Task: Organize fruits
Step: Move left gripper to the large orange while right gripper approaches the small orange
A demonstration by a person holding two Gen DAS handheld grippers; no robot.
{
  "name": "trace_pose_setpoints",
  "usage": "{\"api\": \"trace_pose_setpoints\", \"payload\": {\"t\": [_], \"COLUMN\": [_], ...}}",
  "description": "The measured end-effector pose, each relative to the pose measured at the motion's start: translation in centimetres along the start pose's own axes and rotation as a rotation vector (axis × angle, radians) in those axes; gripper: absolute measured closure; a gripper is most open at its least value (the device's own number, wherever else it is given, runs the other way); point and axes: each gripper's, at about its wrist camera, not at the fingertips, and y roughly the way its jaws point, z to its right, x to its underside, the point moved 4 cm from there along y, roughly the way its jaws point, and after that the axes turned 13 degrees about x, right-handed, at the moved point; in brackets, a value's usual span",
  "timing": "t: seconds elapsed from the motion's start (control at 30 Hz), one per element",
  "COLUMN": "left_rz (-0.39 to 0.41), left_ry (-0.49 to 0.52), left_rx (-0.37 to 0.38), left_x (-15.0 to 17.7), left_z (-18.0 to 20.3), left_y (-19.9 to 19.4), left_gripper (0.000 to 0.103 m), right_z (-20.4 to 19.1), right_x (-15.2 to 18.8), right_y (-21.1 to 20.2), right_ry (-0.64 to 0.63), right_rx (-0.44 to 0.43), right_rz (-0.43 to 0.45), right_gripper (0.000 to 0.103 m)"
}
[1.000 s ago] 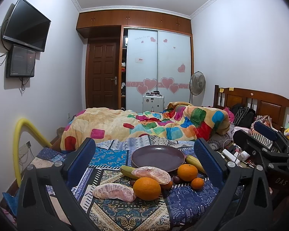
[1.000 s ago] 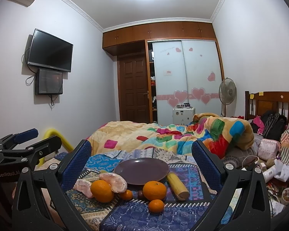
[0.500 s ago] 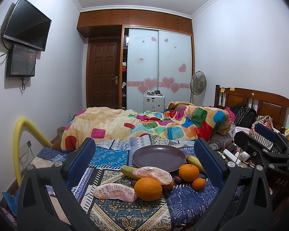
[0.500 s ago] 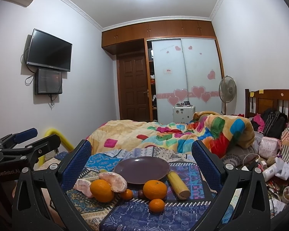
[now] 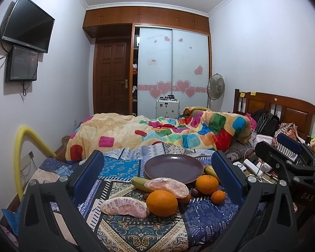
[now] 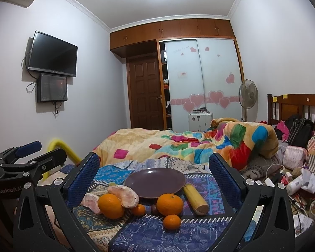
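An empty purple plate [image 5: 173, 168] [image 6: 155, 182] lies on a patterned cloth [image 5: 136, 229] on the bed. In front of it sit two large oranges [image 5: 161, 203] [image 5: 207, 184], two small tangerines [image 5: 218, 196] [image 6: 172, 221], two peeled pomelo pieces [image 5: 125, 206] [image 5: 168, 187], bananas [image 5: 139, 183] [image 6: 195, 197] and a dark small fruit [image 6: 154, 209]. My left gripper [image 5: 157, 174] is open, held back from the fruit with nothing between its fingers. The right gripper [image 6: 154, 176] is likewise open and empty, facing the plate; it also shows at the right edge of the left wrist view [image 5: 287, 159].
A colourful quilt [image 5: 168, 132] is heaped behind the plate. Clutter of chargers, bags and bottles [image 6: 289, 178] fills the right side by the wooden headboard [image 5: 283, 109]. A yellow foam tube [image 5: 21, 147] arches at the left. A fan [image 6: 247, 94] and wardrobe stand behind.
Both views have shifted only slightly; the grippers stay open and back from the fruit. No fruit has moved.
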Motion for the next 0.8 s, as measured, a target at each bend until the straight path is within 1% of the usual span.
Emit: {"api": "trace_pose_setpoints", "payload": {"t": [0.13,0.27,0.47,0.67,0.73,0.8], "left_rz": [-0.038,-0.094,-0.188,-0.276,-0.300,-0.327], "left_ry": [-0.009,-0.025,-0.049,-0.084,-0.093,-0.097], "left_rx": [-0.011,-0.021,-0.026,0.009,0.018,0.025], "left_x": [1.2,2.7,5.3,7.9,8.9,9.6], "left_z": [-0.3,-1.2,-2.2,-2.7,-2.8,-2.9], "left_y": [0.9,2.2,4.6,7.5,8.6,9.5], "left_gripper": [0.000,0.000,0.000,0.000,0.002,0.010], "right_z": [0.0,0.3,1.2,1.7,1.8,2.0], "right_x": [0.9,2.5,5.5,8.0,8.8,9.6], "right_y": [0.9,2.1,4.8,6.6,7.1,7.5], "right_ry": [-0.008,-0.022,-0.047,-0.103,-0.115,-0.122], "right_rx": [0.002,0.017,0.043,0.073,0.072,0.056], "right_rz": [-0.038,-0.093,-0.218,-0.296,-0.319,-0.345], "right_gripper": [0.000,0.000,0.000,0.000,0.000,0.000]}}
